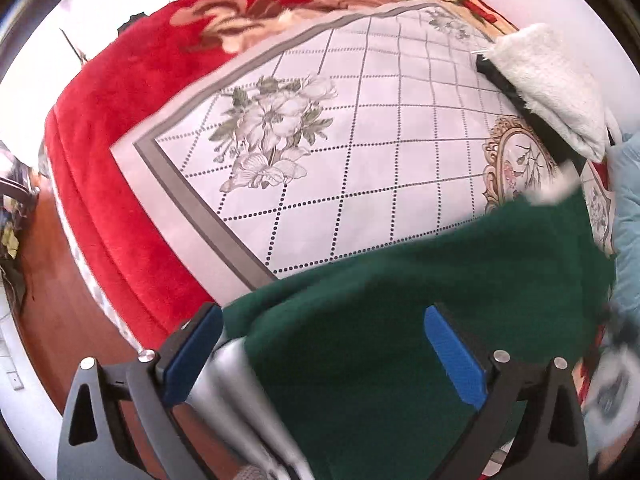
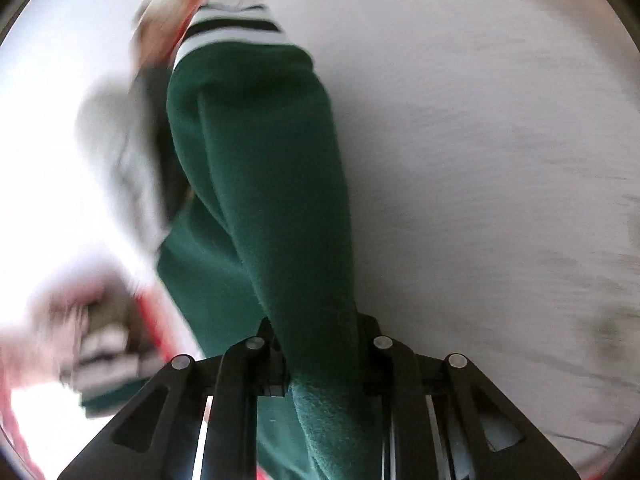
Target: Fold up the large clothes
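**Bedroom, floral bedspread, green garment mid-fold**

Bedroom setting, with a bed as the work surface. Left gripper (image 1: 324,356) pointing steeply down, blue pads (image 1: 456,356) spread wide, empty, dark green garment (image 1: 400,300) passing beneath without contact. Right gripper (image 2: 316,360) clamped tight on a bunched ridge of that same green garment (image 2: 256,168), white-and-dark striped cuff (image 2: 232,28) at its far end. Beneath, a white gridded bedspread (image 1: 320,152) with grey flowers, laid over a red plush blanket (image 1: 112,128). At the right edge, a white fluffy garment (image 1: 552,80) and pale blue fabric (image 1: 628,200), type unclear.

Step in hand, by judgement: mid-fold, one side held, other side let go. Next move probably needs a fresh hold for the empty left gripper on a free edge, then a flat lay on the bedspread.

Count: two grippers, one green garment, one white fluffy garment, one bedspread, one blanket.
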`<act>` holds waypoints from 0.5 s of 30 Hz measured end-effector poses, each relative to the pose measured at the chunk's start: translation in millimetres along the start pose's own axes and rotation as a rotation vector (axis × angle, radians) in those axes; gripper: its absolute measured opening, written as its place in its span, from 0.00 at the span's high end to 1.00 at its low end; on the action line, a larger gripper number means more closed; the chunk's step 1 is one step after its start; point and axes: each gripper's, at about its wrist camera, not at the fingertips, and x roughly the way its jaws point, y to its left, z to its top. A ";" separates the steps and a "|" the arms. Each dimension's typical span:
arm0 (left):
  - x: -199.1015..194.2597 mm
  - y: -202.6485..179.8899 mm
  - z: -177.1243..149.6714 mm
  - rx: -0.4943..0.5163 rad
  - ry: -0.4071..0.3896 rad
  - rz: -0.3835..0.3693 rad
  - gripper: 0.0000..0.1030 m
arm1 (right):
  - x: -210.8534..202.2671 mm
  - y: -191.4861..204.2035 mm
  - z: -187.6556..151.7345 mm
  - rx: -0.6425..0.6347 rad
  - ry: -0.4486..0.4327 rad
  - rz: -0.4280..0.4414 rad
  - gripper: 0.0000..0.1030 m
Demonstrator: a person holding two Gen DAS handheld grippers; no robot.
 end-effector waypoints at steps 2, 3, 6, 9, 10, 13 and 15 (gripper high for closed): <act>-5.8 -2.4 -6.4 -0.006 0.001 0.007 0.00 | -40.8 -53.1 3.7 0.070 -0.046 -0.111 0.68; -8.1 -2.6 -12.1 -0.014 0.007 0.019 0.00 | -51.4 -72.1 3.6 0.082 -0.038 -0.168 0.61; -4.2 -9.2 -29.2 0.020 0.023 0.076 0.00 | -61.0 -125.0 0.3 0.059 0.171 -0.353 0.43; 9.9 -18.9 -41.2 0.043 0.068 0.104 0.00 | -67.9 -133.9 -3.3 -0.028 0.337 -0.405 0.42; 15.0 -21.3 -43.1 0.038 0.074 0.104 0.00 | -75.8 -128.1 -4.0 -0.082 0.353 -0.426 0.42; 34.1 -25.3 -39.3 0.029 0.058 0.131 0.00 | -94.8 -102.5 -5.6 -0.187 0.361 -0.435 0.42; 56.9 -23.6 -30.8 0.017 0.067 0.189 0.00 | -105.0 -85.5 -11.3 -0.247 0.366 -0.407 0.42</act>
